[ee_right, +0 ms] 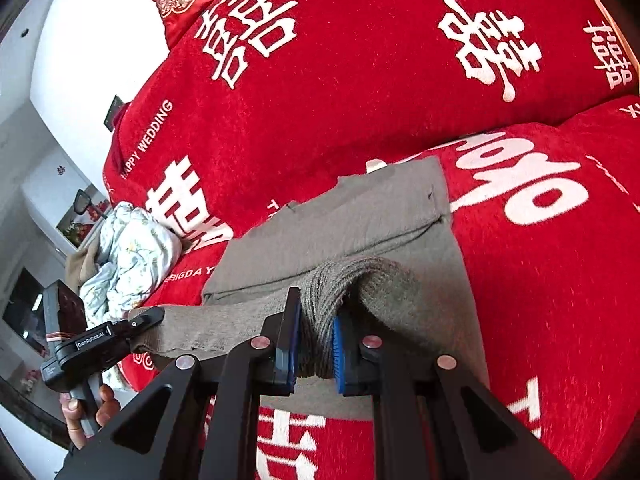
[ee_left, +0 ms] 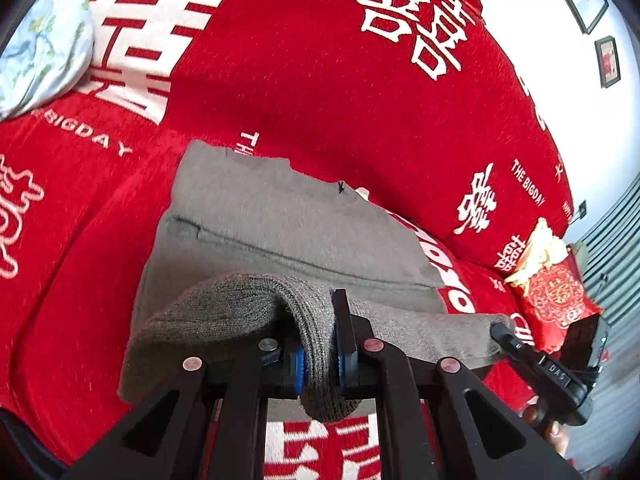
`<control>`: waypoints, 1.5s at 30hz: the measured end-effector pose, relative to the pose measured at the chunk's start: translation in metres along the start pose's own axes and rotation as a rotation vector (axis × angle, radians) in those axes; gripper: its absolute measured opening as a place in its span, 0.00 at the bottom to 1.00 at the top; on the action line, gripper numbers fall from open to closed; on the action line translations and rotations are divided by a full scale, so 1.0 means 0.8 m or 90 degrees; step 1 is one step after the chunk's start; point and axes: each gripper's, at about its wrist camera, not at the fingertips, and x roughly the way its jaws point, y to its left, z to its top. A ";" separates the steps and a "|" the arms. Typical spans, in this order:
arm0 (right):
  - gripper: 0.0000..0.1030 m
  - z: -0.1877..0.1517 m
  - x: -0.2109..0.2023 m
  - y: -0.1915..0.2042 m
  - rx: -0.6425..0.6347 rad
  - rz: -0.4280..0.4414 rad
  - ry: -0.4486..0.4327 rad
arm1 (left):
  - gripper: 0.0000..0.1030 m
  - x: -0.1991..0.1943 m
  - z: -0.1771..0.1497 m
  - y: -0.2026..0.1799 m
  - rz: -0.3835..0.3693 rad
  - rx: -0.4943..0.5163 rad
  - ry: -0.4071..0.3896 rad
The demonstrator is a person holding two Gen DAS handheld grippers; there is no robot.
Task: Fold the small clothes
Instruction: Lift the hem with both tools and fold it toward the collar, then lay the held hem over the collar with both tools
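Note:
A grey knitted garment [ee_left: 280, 216] lies on the red cover, its far part flat and its near ribbed edge lifted. My left gripper [ee_left: 320, 356] is shut on a bunched fold of that edge, which hangs down between the blue pads. My right gripper [ee_right: 316, 356] is shut on another bunch of the same grey garment [ee_right: 384, 216]. In the left wrist view the right gripper [ee_left: 504, 334] shows at the right, pinching the stretched edge. The left gripper [ee_right: 154, 316] appears at the left of the right wrist view, with a hand below it.
The red cover [ee_left: 304, 80] with white characters spans a sofa seat and backrest. A pale floral cloth [ee_left: 44, 48] lies bunched at the left, floral cloth [ee_right: 132, 252]. A red embroidered cushion [ee_left: 556, 300] sits at the right. Framed pictures [ee_left: 608, 62] hang on the white wall.

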 end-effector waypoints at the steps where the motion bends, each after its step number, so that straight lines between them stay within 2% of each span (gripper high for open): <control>1: 0.15 0.004 0.003 0.000 -0.001 -0.002 0.001 | 0.12 0.003 0.004 -0.001 0.002 0.003 0.000; 16: 0.15 0.047 0.038 -0.005 0.000 -0.023 0.015 | 0.12 0.034 0.047 -0.005 0.018 0.013 0.011; 25: 0.15 0.065 0.068 -0.007 -0.006 -0.050 0.030 | 0.12 0.064 0.060 -0.021 0.085 0.067 0.018; 39: 0.15 0.087 0.099 -0.019 0.002 -0.073 0.042 | 0.12 0.099 0.076 -0.026 0.141 0.104 0.023; 45: 0.15 0.096 0.108 -0.018 0.000 -0.078 0.042 | 0.12 0.107 0.082 -0.020 0.148 0.103 0.023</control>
